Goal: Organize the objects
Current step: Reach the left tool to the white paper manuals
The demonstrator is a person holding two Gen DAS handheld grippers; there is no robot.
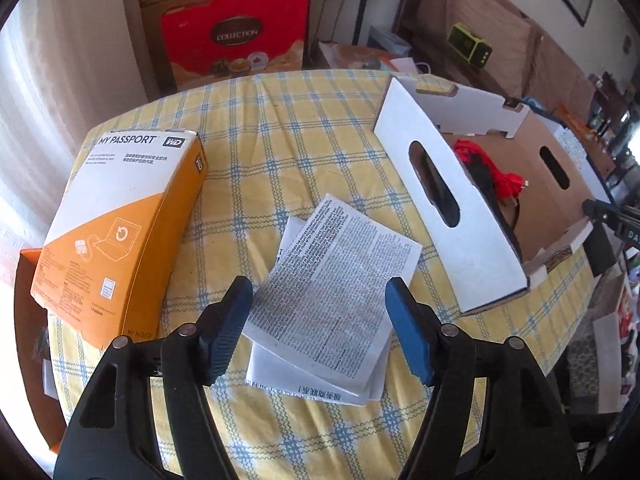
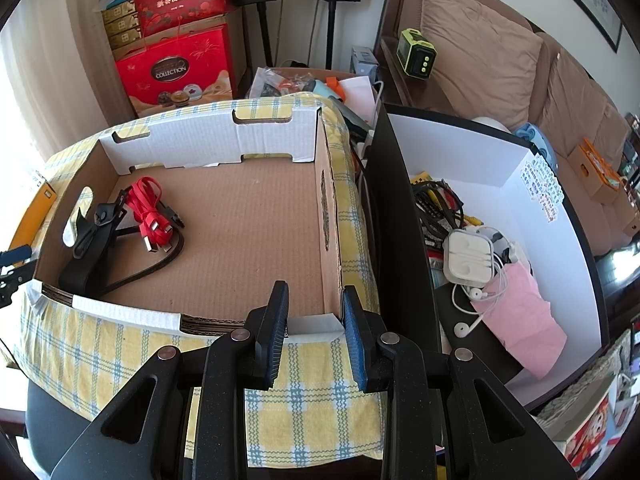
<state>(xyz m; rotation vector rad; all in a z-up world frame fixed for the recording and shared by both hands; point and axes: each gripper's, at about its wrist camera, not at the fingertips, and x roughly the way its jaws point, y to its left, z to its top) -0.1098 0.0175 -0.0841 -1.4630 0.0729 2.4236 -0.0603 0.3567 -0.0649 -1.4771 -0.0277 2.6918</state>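
Left wrist view: left gripper (image 1: 316, 292) jaws spread wide, nothing held, hovering over the folded leaflet (image 1: 326, 304). Blue ribbed pads (image 1: 408, 328) sit either side of the sheets, above them as far as I can tell; contact can't be confirmed.

Leaflet handling, my read: thin printed paper, a few loose folded sheets stacked slightly askew, top one fanned off the lower. Very light, floppy, no stiffness across the span. Lying flat on soft cloth, so a straight top-down pinch probably bunches fabric too. Best hold likely the raised fold edge on the far side, or pinch across the narrow stack where layers overlap so they lift together. Risk: only the top sheet comes away.

Outward: tablecloth (image 1: 280, 140) is yellow-blue checked woven fabric, wrinkled, soft underlay. Left of leaflet, just beside it, orange-white hard-drive box (image 1: 120, 224): rigid printed card, smooth faces, rectangular, tilted with one end raised. Light if empty; can't tell. Grip across the narrow side.

Right of leaflet: cardboard tray (image 1: 452, 216), corrugated, white outside, brown inside, oval handle cut-outs, stiff walls.

Right wrist view: right gripper (image 2: 314, 320) jaws parted, holding nothing, straddling the near taped corner of the cardboard tray (image 2: 248, 216). Inside, at far left: red cable (image 2: 150, 216), flat, glossy, coiled, and black strap (image 2: 92, 248), flexible, looped. Both limp; would snag.

Beyond, the white bin (image 2: 560, 240) holds earphones and cables.
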